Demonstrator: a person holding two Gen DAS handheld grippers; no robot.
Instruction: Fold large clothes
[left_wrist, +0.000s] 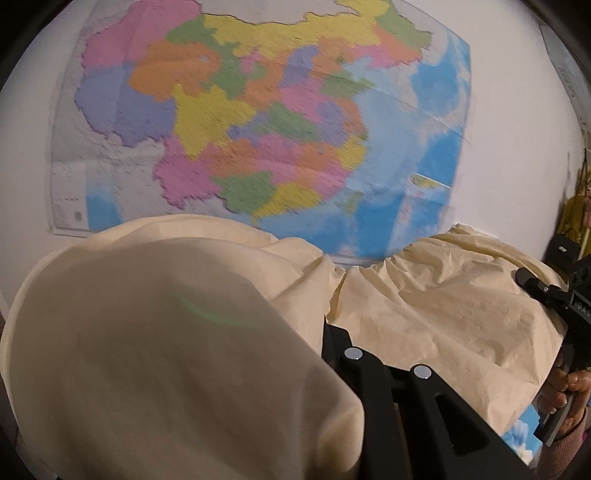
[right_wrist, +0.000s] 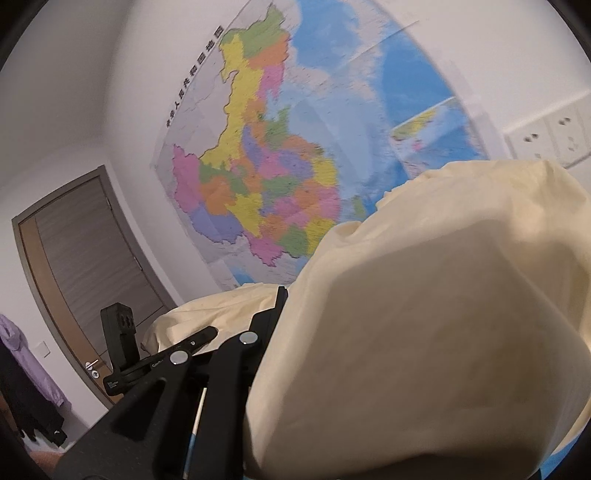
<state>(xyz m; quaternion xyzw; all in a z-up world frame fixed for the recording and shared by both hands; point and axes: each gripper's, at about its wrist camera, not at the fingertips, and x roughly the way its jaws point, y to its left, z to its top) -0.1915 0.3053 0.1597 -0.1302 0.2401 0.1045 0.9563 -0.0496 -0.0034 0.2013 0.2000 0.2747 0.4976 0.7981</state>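
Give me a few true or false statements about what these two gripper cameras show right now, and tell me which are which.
1. A cream cloth hangs between both grippers. True.
2. The cloth lies flat on a table. False: it is held up in front of the wall.
3. A coloured map hangs on the wall. True.
4. The door stands wide open. False: it is shut.
5. A hand holds the right gripper. True.

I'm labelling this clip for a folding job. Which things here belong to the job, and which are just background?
Job: cream cloth, draped over both; left tongs; right tongs.
Background: wall map, door, wall sockets, purple garment.
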